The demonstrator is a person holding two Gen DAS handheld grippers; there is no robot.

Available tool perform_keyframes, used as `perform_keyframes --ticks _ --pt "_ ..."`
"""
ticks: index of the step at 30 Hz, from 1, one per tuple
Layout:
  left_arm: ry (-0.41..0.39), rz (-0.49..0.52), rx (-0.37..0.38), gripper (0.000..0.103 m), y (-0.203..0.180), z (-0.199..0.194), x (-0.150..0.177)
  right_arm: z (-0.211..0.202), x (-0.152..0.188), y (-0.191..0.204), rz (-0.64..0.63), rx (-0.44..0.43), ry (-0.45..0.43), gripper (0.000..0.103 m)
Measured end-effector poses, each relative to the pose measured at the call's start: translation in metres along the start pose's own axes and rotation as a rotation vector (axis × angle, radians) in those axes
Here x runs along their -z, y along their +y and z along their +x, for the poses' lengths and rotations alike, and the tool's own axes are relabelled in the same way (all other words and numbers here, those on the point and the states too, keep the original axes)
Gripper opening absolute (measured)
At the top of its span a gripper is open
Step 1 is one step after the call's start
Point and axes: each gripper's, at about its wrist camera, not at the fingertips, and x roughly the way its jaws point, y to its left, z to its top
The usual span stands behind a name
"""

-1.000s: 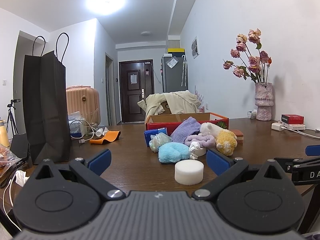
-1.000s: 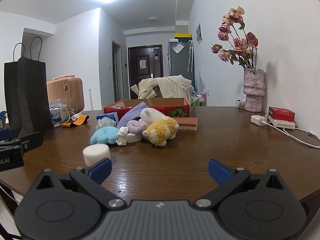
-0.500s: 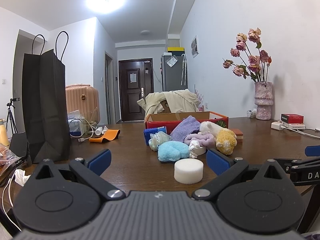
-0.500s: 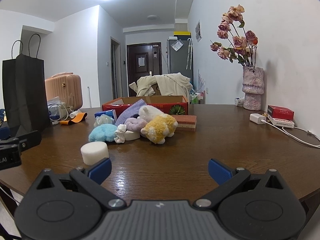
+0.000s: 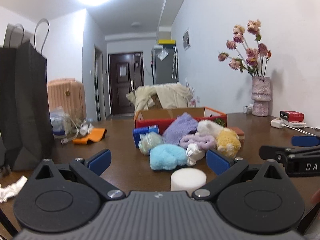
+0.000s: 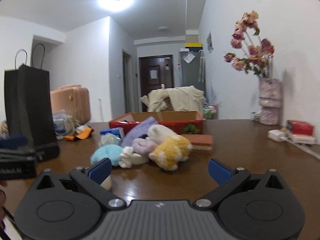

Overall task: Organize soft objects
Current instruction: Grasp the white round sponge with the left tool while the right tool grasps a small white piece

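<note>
Both grippers hover low over the dark brown wooden table [image 5: 124,172], both empty. Left gripper [image 5: 158,159] has its blue-padded fingers spread wide; the white foam cylinder [image 5: 188,181] stands on the table just ahead, between the fingers but nearer the right one, not touching either. Right gripper [image 6: 160,170] is likewise spread wide, nothing between the pads; in its view the white cylinder is mostly hidden behind its left finger.

Soft objects sit in a heap mid-table, right in front of a shallow red cardboard box [image 6: 180,123] with open flaps. Heap: fluffy light-blue plush [image 5: 167,159] at the front, small white crumpled cloth [image 5: 193,153] touching it on the right, lilac fuzzy scrunchie-like piece [image 5: 198,141] behind that, yellow-and-white plush toy [image 6: 170,153] at the right end, white plush [image 5: 209,127] and purple knitted cloth [image 5: 180,127] leaning against the box wall. A pale clear-wrapped bundle [image 5: 149,142] and a blue packet [image 5: 145,133] are at the heap's left. An orange-red sponge block [image 6: 198,141] lies just right of the yellow toy.

Tall black paper bag [image 5: 24,104] stands upright at the table's left, orange item [image 5: 92,137] and cables near it. Pink vase of dried roses [image 5: 260,96] stands by the right wall, red box [image 5: 292,116] and white charger [image 5: 277,123] close by.
</note>
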Motion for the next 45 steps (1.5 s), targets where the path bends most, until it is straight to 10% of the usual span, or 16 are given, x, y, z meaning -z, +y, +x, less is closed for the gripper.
perform_keyframes --ticks 16,21,25,29,31,42,45 --pt "0.074 -0.007 0.096 0.102 -0.007 0.028 0.015 0.021 -0.008 0.011 -0.062 0.06 0.018 0.102" --pt "0.154 0.004 0.148 0.092 -0.015 0.059 0.016 0.039 -0.02 -0.006 -0.022 0.061 0.043 0.09" --pt "0.376 -0.02 0.232 0.074 -0.022 0.092 0.015 0.056 -0.03 -0.011 0.002 0.017 0.053 0.086" --pt "0.375 -0.072 0.213 0.068 -0.011 0.096 0.011 0.081 -0.04 -0.007 0.008 -0.06 0.09 0.082" --pt "0.356 -0.075 0.177 0.055 -0.005 0.099 0.008 0.099 -0.043 -0.006 0.036 -0.111 0.129 0.074" --pt "0.263 -0.128 -0.002 0.053 0.049 0.088 -0.016 0.185 -0.032 0.026 0.067 -0.174 0.364 0.015" --pt "0.246 -0.13 -0.012 0.053 0.051 0.081 -0.02 0.162 -0.028 0.021 0.077 -0.181 0.335 0.014"
